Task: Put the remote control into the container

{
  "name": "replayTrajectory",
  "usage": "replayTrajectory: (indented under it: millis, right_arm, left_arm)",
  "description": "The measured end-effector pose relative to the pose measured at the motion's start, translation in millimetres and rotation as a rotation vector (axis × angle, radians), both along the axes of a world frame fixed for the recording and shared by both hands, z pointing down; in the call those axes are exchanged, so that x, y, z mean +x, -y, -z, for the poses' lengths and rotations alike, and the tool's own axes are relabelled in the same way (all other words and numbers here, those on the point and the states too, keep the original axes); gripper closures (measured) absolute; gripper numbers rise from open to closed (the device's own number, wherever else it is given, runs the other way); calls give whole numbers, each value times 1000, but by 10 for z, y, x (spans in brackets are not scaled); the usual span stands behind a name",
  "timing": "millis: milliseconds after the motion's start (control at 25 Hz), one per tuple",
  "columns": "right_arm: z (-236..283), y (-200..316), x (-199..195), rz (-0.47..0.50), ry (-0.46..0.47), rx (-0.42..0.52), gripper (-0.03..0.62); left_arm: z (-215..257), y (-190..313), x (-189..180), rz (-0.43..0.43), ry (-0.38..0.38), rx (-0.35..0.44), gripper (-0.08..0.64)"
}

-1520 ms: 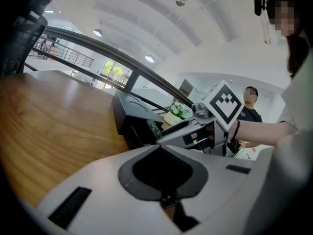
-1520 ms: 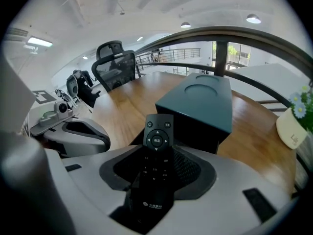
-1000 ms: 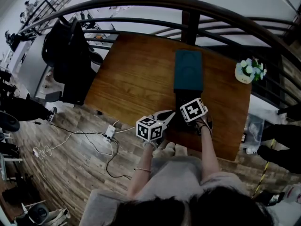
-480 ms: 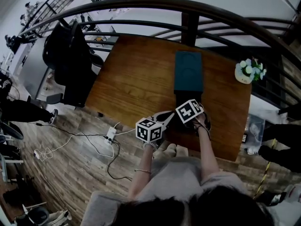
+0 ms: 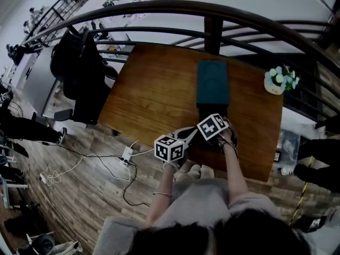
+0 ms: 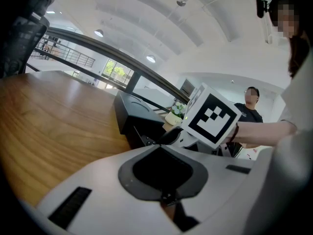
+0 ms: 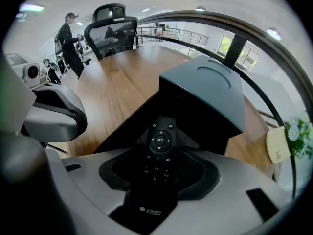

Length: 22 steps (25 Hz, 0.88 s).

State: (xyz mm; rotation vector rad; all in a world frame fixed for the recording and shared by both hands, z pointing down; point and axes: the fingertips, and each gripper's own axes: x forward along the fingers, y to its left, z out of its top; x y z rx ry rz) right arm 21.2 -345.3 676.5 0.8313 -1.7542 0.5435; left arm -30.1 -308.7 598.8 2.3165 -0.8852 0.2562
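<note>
right gripper (image 7: 157,166) clamped on the black remote control (image 7: 160,142), buttons up, tip pointing at the container's (image 7: 205,89) dark open end, head view hides all that under the marker cube (image 5: 212,126), left gripper (image 6: 164,182) jaws together and empty, lower centre, both forearms reaching up-frame to the table (image 5: 154,89) edge

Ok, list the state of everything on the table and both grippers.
remote control, clamped in the right gripper, tip at the opening of the container
container, open on its near side
right gripper, shut on the remote control
left gripper, shut, empty
flower pot, upright
</note>
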Motion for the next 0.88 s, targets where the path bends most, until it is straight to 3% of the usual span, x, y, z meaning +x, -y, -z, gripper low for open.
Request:
replayTrajectory:
  millis: [200, 400, 600, 880]
  right_arm:
    - [61, -4, -14, 8, 6, 36, 391]
    - [211, 79, -24, 25, 39, 163, 391]
    - [344, -11, -107, 30, 171, 228, 393]
    - [432, -128, -105, -22, 304, 249, 424]
  left_arm:
    - [25, -18, 4, 4, -1, 3, 556]
    - [28, -6, -12, 18, -14, 7, 557]
    - [58, -14, 3, 16, -23, 11, 556]
    - [53, -89, 50, 6, -33, 16, 555]
